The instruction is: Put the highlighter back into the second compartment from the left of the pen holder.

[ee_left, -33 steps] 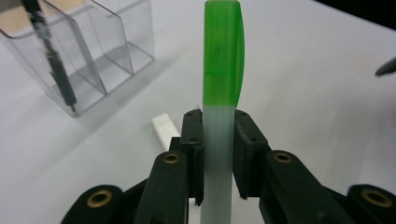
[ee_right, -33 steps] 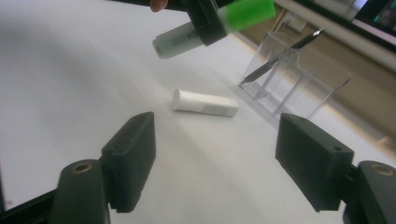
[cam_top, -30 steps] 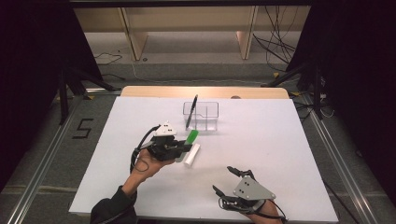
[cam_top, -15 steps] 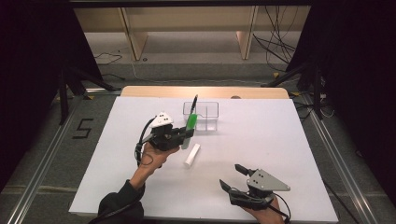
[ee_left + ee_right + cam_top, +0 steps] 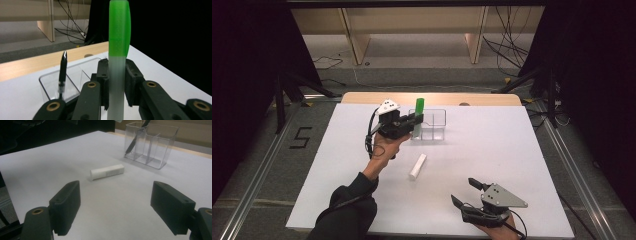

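Note:
My left gripper [image 5: 416,122] is shut on a translucent marker with a green cap [image 5: 419,106] and holds it upright just over the near left part of the clear organizer [image 5: 434,125]. In the left gripper view the pads clamp the marker's [image 5: 117,62] pale barrel, and a black pen [image 5: 62,72] stands in the organizer [image 5: 75,75] behind. My right gripper [image 5: 463,190] rests near the table's front right; its jaws have just opened a little wider, with nothing between them [image 5: 116,210]. A white tube [image 5: 107,171] lies flat ahead of it.
The white tube [image 5: 417,166] lies mid-table between the two hands. The organizer [image 5: 155,147] has several compartments, and the black pen [image 5: 135,141] leans in one at its left end. A wooden strip [image 5: 432,98] borders the table's far edge.
My left gripper has carried the green-capped marker up and away from beside the white tube to the organizer, and turned it upright. The right hand has stayed about where it was.

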